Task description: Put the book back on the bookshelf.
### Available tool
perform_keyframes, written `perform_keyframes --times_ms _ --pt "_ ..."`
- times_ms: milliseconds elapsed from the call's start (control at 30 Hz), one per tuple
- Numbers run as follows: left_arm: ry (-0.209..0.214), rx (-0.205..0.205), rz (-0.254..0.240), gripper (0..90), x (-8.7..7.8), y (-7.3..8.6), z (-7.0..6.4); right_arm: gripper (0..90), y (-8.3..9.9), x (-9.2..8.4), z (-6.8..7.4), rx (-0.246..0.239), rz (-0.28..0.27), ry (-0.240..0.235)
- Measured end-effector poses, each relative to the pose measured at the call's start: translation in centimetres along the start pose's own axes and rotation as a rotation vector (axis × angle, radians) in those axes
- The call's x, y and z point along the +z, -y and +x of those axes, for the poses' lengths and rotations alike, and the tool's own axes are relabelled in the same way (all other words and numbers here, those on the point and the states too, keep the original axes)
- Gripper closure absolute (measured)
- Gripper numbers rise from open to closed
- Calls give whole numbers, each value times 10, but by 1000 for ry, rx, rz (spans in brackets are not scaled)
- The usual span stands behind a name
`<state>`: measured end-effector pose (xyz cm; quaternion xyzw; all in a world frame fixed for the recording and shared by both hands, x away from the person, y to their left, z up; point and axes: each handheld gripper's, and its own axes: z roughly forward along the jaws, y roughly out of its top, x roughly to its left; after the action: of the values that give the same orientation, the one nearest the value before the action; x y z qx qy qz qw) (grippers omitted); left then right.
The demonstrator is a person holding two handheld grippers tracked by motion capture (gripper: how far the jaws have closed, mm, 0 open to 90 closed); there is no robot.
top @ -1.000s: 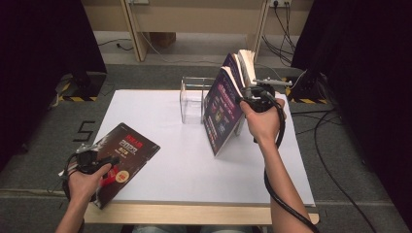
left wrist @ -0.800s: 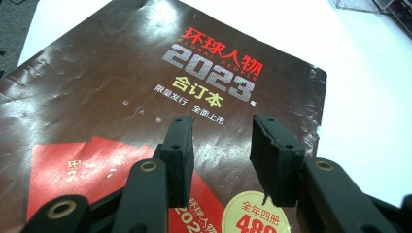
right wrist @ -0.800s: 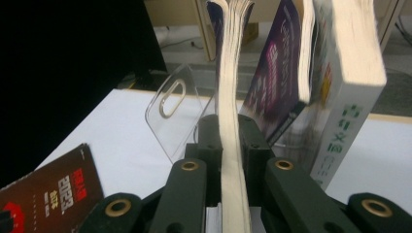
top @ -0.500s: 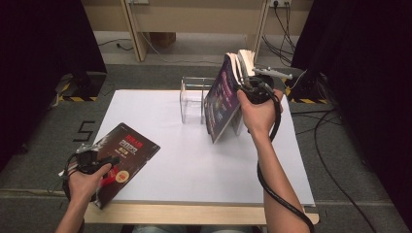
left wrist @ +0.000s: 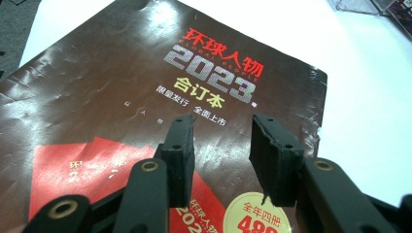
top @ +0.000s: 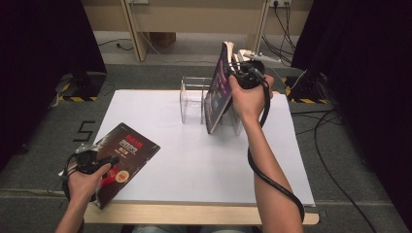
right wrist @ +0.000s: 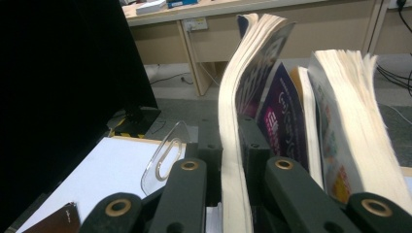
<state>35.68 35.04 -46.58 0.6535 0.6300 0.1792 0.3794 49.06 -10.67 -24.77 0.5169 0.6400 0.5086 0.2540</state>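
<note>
Near edge of the white surface (top: 194,160): the left hand-held gripper (top: 112,160) rests over a dark brown magazine (top: 121,160) that lies flat at the near left corner, part of it overhanging the edge; in the left gripper view the two black jaws stand apart above the cover (left wrist: 145,97), with nothing between them, the red and silver title and the figure 2023 readable just beyond the pads; whether the pads touch the cover cannot be told from these views.

Middle of the surface: bare white sheet between the two hands; the right forearm (top: 265,165) crosses it from the near edge, a black cable looping beside it.

Far side: the right hand-held gripper (top: 232,73) is closed on a purple-covered magazine (top: 217,92), held raised and tilted, its lower corner near or over a clear acrylic rack (top: 193,94); in the right gripper view the jaws pinch the cream page block (right wrist: 231,145) from both sides, the pages bowing upward; just to its right stand further magazines (right wrist: 340,121), upright and close together, apparently in the rack; a clear divider (right wrist: 165,155) of the rack shows to the left of the jaws.

Beyond the surface: grey floor, wooden furniture legs and cables.
</note>
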Motion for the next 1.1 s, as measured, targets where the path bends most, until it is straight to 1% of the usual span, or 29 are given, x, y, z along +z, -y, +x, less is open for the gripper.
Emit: perform_keyframes --times_ms 100,233,367,400,667,800,1000,1100 --pt "0 0 0 603 0 0 0 831 -2 6 1 9 -9 4" --pt "1 -1 0 603 0 0 0 831 -3 14 2 2 -15 16" --pt "-1 0 0 604 0 0 1 831 -3 21 2 11 -20 22" --pt "-1 0 0 604 0 0 1 831 -2 23 2 6 -19 23" --pt "-2 1 0 605 0 0 1 831 4 33 1 19 -11 33" --pt "-2 0 1 605 0 0 1 831 6 36 1 21 -17 39" --pt "-1 1 0 605 0 0 1 831 9 41 2 17 -26 52" --pt "-1 3 1 605 1 0 1 831 14 45 3 14 -20 57"
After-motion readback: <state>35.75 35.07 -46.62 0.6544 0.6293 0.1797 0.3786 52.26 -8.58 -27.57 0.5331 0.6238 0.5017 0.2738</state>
